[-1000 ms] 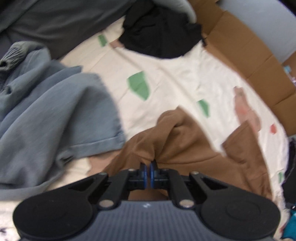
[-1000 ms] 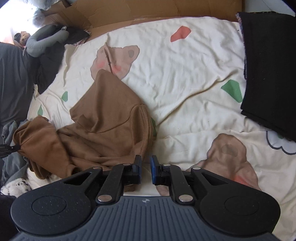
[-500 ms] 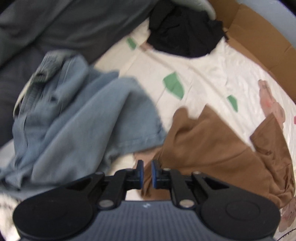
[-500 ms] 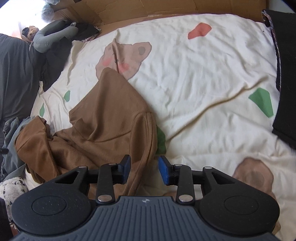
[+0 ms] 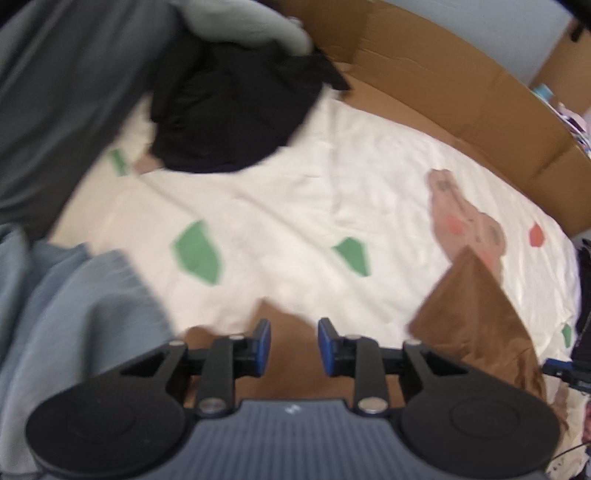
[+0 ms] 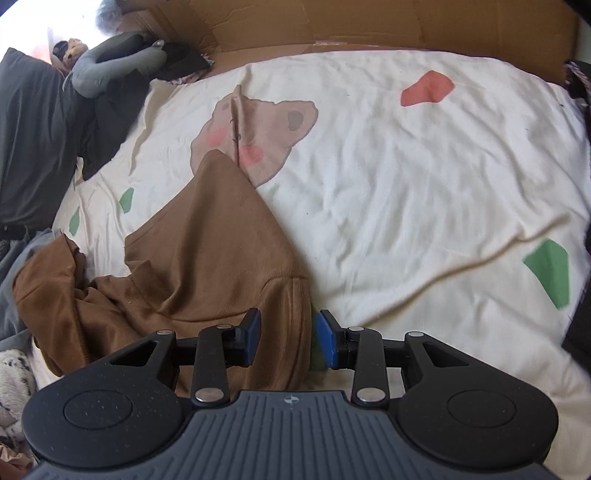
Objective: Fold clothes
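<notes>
**Both grippers released over the brown garment**

Since half a second ago, both pairs of blue-padded jaws have spread from a narrow gap to a wide one. One second ago the left gripper (image 5: 294, 347) pinched brown cloth; it now holds nothing. The left view has swung away from the crumpled light-blue denim garment (image 5: 74, 314) toward the bed's far edge.

The left gripper hovers with its jaws wide apart over a near edge of the crumpled brown soft-knit garment (image 6: 207, 258). The right gripper (image 6: 286, 338), equally wide, straddles the ribbed hem of that garment without gripping it; whether the pads touch the cloth cannot be told.

Position: the brown garment lies bunched on the left part of the cream bedsheet printed with bears and colour patches (image 6: 406, 184), one pointed corner overlapping a printed bear's face.

Hidden or unclear: the left view is motion-blurred, so fabric detail is lost. The brown garment's near portion is covered by the gripper bodies in both views. The denim garment is cut off by the left frame edge. The black crumpled garment (image 5: 236, 110) is partly overlain by a grey-green cloth. A second dark fabric at the right edge of the right wrist view is almost entirely out of frame.

Count: one brown garment, one denim garment, one black garment, one grey stuffed toy (image 6: 118, 62), one brown cardboard wall (image 6: 369, 22) behind the bed.
</notes>
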A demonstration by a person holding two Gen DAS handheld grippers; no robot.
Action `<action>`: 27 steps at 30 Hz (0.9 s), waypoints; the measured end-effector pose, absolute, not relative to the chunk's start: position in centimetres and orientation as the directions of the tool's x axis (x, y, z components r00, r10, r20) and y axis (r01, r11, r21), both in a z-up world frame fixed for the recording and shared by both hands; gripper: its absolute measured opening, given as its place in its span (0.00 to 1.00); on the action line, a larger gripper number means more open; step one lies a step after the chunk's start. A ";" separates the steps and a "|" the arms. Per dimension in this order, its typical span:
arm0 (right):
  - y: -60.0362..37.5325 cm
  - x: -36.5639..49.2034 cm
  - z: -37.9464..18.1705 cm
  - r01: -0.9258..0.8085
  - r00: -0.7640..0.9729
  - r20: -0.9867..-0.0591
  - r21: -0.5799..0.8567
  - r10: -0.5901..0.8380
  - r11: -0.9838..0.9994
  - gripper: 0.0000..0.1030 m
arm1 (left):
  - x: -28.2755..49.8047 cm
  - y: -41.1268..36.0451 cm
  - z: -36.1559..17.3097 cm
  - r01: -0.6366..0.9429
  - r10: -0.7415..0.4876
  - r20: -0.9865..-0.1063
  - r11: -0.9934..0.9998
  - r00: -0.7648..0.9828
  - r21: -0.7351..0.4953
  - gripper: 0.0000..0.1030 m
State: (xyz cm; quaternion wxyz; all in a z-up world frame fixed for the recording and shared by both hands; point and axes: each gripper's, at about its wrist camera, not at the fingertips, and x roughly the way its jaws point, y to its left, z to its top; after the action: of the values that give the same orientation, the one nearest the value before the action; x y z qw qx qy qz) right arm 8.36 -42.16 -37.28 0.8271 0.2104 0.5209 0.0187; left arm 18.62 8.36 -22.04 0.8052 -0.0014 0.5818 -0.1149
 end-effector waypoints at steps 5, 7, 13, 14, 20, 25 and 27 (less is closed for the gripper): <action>-42.0 9.9 -38.3 0.161 0.449 -0.861 0.343 0.241 0.925 0.37 | 19.3 4.4 -24.7 0.204 -0.205 -0.946 0.967 0.252 -0.155 0.46; -41.9 10.4 -38.6 0.153 0.445 -0.863 0.334 0.237 0.930 0.37 | 19.5 3.3 -25.7 0.208 -0.189 -0.954 0.968 0.233 -0.141 0.52; -41.5 11.2 -39.2 0.137 0.438 -0.864 0.336 0.247 0.932 0.37 | 19.8 0.9 -27.4 0.234 -0.152 -0.967 0.967 0.205 -0.102 0.52; -41.4 11.3 -39.3 0.135 0.436 -0.864 0.337 0.250 0.932 0.37 | 19.8 0.6 -27.7 0.236 -0.144 -0.970 0.967 0.196 -0.096 0.52; -40.6 11.5 -39.6 0.117 0.423 -0.869 0.332 0.256 0.936 0.37 | 18.3 0.4 -29.1 0.256 -0.074 -0.985 0.966 0.155 -0.033 0.53; -40.3 11.4 -39.7 0.108 0.416 -0.871 0.332 0.260 0.937 0.37 | 16.1 2.0 -29.8 0.236 -0.071 -0.991 0.971 0.116 -0.042 0.53; -40.2 11.3 -39.8 0.105 0.414 -0.872 0.332 0.263 0.937 0.37 | 15.4 2.9 -29.7 0.228 -0.084 -0.990 0.972 0.113 -0.056 0.53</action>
State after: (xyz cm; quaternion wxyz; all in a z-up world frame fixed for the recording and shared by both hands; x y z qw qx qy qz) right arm 11.27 -40.23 -39.77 0.8233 0.1703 0.5393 0.0479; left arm 15.43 2.87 -29.69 0.7438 0.0548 0.6579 -0.1047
